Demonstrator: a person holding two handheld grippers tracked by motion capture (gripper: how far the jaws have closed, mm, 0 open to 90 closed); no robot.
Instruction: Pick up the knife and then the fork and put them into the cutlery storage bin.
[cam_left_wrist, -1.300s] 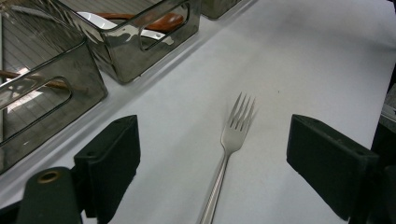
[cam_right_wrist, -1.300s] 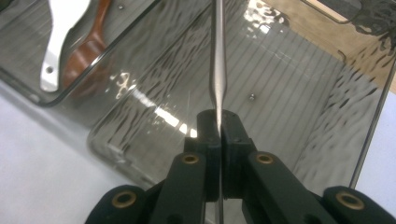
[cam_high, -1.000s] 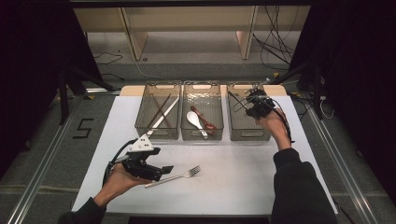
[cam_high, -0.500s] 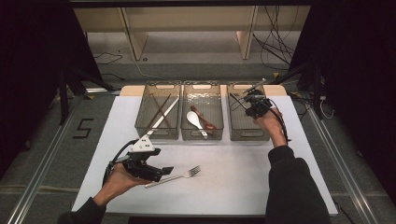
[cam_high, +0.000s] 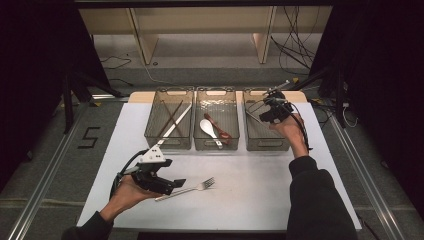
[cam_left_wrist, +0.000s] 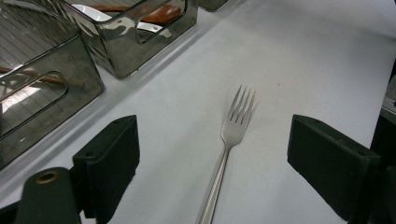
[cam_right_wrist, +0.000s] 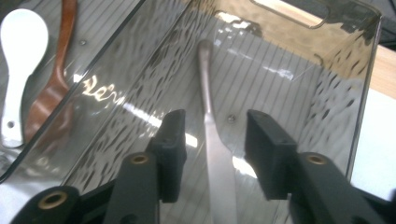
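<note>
Tongs near floor marking "5"

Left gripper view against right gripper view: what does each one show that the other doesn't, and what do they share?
Left gripper view: a fork lying on the white table between the left gripper's wide-open jaws, tines pointing away.

Right gripper view: a metal utensil handle lying in the end bin. The right gripper's jaws have just been opening and stand either side of it, not pressing.

Both: the middle bin holding the white spoon and brown spoon.
</note>
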